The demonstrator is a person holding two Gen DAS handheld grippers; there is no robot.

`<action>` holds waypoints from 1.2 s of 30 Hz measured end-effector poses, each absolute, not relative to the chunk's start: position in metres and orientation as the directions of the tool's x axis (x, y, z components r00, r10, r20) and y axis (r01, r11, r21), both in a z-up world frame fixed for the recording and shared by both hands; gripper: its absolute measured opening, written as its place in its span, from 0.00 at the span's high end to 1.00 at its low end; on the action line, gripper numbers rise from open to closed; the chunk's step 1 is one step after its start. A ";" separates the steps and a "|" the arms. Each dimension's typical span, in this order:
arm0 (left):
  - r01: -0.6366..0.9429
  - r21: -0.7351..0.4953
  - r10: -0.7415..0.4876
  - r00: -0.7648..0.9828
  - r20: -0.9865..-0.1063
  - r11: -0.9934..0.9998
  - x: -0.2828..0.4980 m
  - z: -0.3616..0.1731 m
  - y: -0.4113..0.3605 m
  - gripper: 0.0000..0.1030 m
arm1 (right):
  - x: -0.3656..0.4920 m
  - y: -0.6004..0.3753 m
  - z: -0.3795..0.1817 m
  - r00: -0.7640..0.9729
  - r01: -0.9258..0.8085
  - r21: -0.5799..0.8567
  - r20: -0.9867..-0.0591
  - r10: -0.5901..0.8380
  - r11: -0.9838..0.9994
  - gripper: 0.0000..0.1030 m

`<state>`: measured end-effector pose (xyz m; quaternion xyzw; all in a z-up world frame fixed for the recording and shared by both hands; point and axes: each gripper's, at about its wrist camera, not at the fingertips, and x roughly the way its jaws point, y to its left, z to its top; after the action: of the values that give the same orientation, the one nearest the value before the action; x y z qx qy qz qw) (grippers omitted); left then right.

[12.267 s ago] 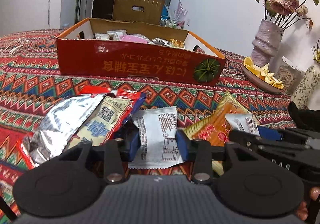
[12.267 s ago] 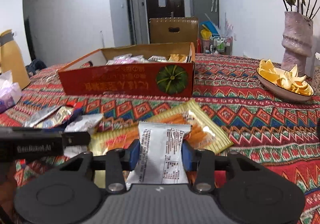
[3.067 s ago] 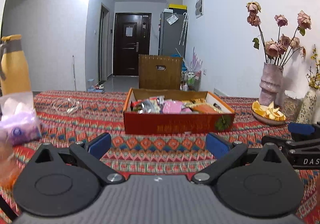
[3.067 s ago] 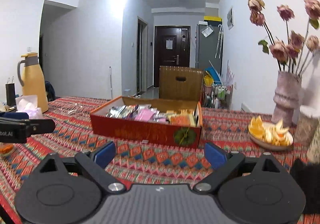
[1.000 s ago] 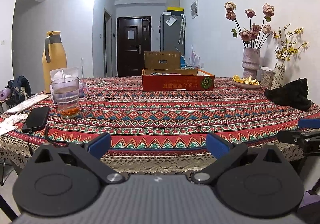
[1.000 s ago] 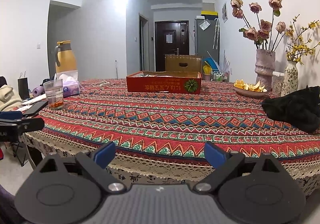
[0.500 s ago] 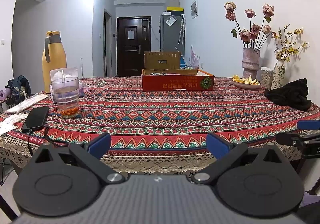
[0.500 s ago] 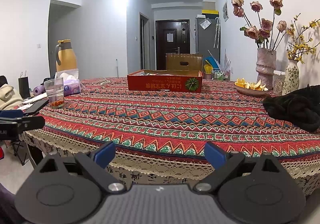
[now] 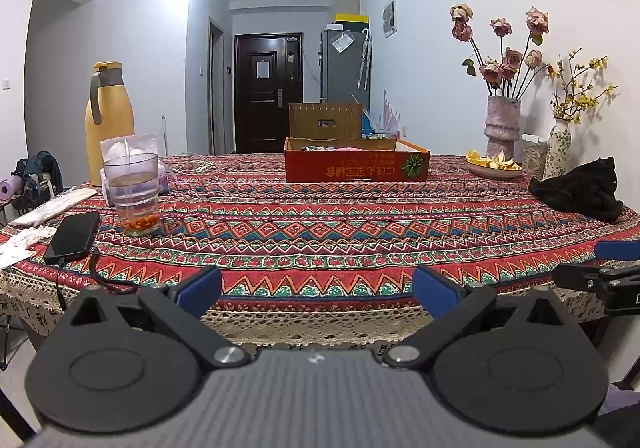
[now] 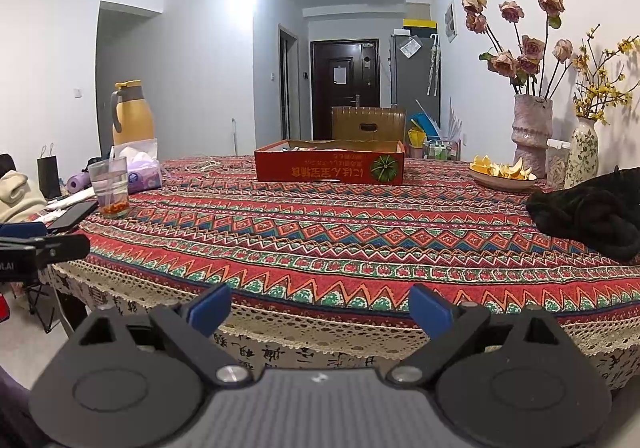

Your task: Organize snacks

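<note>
A red cardboard box [image 9: 357, 166] with snack packets inside stands far back on the patterned tablecloth; it also shows in the right wrist view [image 10: 329, 167]. My left gripper [image 9: 317, 292] is open and empty, held off the table's near edge. My right gripper [image 10: 319, 310] is open and empty too, also off the near edge. The right gripper's fingers show at the right edge of the left wrist view [image 9: 600, 272]; the left gripper's fingers show at the left edge of the right wrist view [image 10: 40, 244].
A glass [image 9: 134, 193], a phone [image 9: 72, 232], a yellow jug [image 9: 108, 119] and tissues stand at the left. A plate of peels [image 9: 494, 163], two vases [image 9: 502, 123] and a black cloth [image 9: 580, 189] are at the right. The table's lace edge [image 9: 320, 322] is just ahead.
Over the long span both grippers let go of their packets, opened and pulled back past the table's edge. In the last second the views barely shift.
</note>
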<state>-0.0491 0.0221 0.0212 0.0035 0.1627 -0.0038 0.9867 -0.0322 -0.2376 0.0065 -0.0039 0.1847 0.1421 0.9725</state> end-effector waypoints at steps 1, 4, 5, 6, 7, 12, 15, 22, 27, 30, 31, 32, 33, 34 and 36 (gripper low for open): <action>0.009 0.006 -0.007 0.947 -0.321 1.000 -0.049 0.021 0.022 0.00 | -0.032 -0.238 0.006 0.892 -0.276 0.045 -0.359 0.273 0.960 0.07; 0.010 0.007 -0.007 0.948 -0.319 1.000 -0.049 0.021 0.022 0.00 | -0.033 -0.238 0.006 0.893 -0.276 0.043 -0.357 0.273 0.960 0.07; 0.009 0.007 -0.007 0.948 -0.319 1.000 -0.049 0.021 0.022 0.00 | -0.033 -0.238 0.006 0.893 -0.277 0.043 -0.357 0.274 0.960 0.07; 0.009 0.007 -0.006 0.948 -0.319 1.000 -0.049 0.021 0.022 0.00 | -0.033 -0.237 0.006 0.893 -0.278 0.043 -0.357 0.274 0.960 0.07; 0.008 0.007 -0.006 0.948 -0.319 1.000 -0.049 0.021 0.022 0.00 | -0.033 -0.237 0.006 0.893 -0.277 0.042 -0.356 0.274 0.960 0.07; 0.010 0.003 -0.008 0.948 -0.319 1.000 -0.049 0.021 0.023 0.00 | -0.032 -0.238 0.006 0.894 -0.276 0.041 -0.355 0.273 0.960 0.07; 0.008 0.004 -0.006 0.948 -0.319 1.000 -0.049 0.021 0.022 0.00 | -0.032 -0.237 0.006 0.894 -0.276 0.040 -0.355 0.272 0.960 0.07; 0.007 0.004 -0.006 0.948 -0.318 1.000 -0.049 0.022 0.022 0.00 | -0.032 -0.237 0.007 0.894 -0.277 0.042 -0.355 0.274 0.960 0.07; 0.008 0.003 -0.007 0.948 -0.317 1.000 -0.049 0.022 0.022 0.00 | -0.032 -0.237 0.007 0.893 -0.278 0.044 -0.356 0.275 0.960 0.07; 0.005 0.002 -0.004 0.948 -0.317 1.000 -0.049 0.022 0.022 0.00 | -0.031 -0.238 0.007 0.892 -0.279 0.047 -0.357 0.277 0.959 0.07; 0.006 0.001 -0.005 0.949 -0.317 1.000 -0.049 0.023 0.022 0.00 | -0.030 -0.238 0.008 0.892 -0.279 0.048 -0.357 0.277 0.959 0.07; 0.007 0.002 -0.006 0.948 -0.317 1.000 -0.049 0.023 0.022 0.00 | -0.030 -0.238 0.008 0.892 -0.278 0.048 -0.357 0.277 0.959 0.07; 0.006 0.002 -0.005 0.948 -0.318 1.000 -0.049 0.023 0.021 0.00 | -0.030 -0.238 0.007 0.892 -0.279 0.047 -0.357 0.277 0.959 0.07; 0.004 0.001 -0.003 0.948 -0.319 1.000 -0.048 0.023 0.021 0.00 | -0.030 -0.238 0.008 0.891 -0.280 0.047 -0.358 0.278 0.959 0.07; 0.003 0.000 -0.003 0.948 -0.318 1.000 -0.049 0.022 0.021 0.00 | -0.030 -0.238 0.008 0.891 -0.281 0.047 -0.358 0.279 0.959 0.07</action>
<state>-0.0486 0.0214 0.0224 0.0004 0.1612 -0.0016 0.9869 -0.0303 -0.2378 0.0075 -0.0028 0.1838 0.1440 0.9724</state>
